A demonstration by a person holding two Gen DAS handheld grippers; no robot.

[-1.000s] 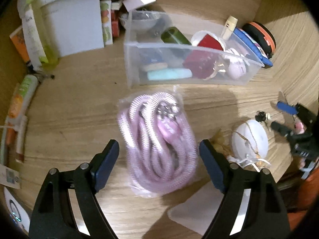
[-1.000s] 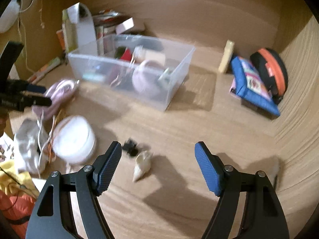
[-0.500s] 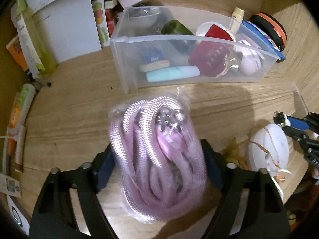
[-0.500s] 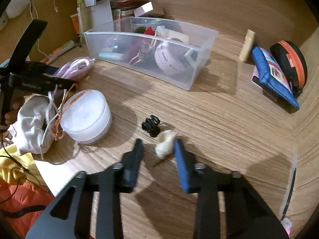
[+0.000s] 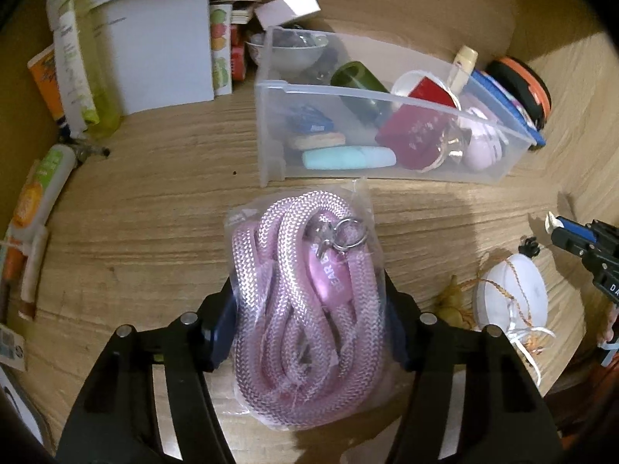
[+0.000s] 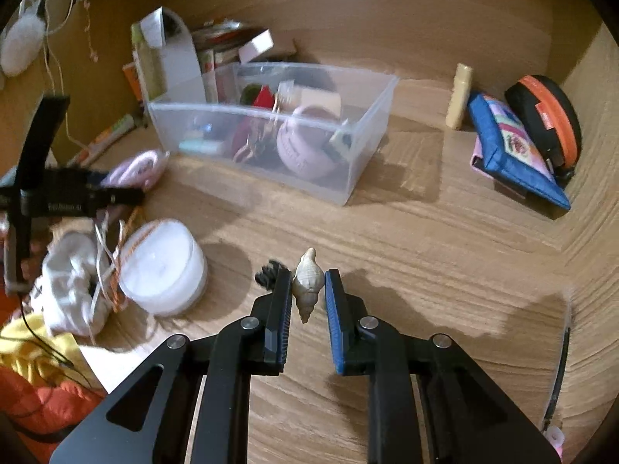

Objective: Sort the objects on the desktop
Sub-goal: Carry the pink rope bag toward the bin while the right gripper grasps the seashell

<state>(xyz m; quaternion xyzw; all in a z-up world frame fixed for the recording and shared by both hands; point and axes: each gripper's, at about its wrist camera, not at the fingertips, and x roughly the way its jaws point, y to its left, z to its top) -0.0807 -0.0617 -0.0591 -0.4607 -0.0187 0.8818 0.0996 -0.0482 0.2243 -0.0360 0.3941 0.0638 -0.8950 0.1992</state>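
We have both grips set — left gripper (image 5: 309,332) jaws, just closing, squeeze the bagged pink rope (image 5: 305,309); right gripper (image 6: 308,294) jaws clench the shell (image 6: 307,282). Lift gently toward the clear bin (image 6: 348,178) at twelve o'clock on the tabletop (image 6: 445,255).

The bagged pink rope (image 5: 309,309) hides both blue pads of the left gripper (image 5: 309,332) almost wholly. In the right wrist view that gripper is blurred. The clear bin's (image 6: 348,178) frosted wall smears its contents. The black clip (image 6: 267,274) sits half-hidden behind a jaw.
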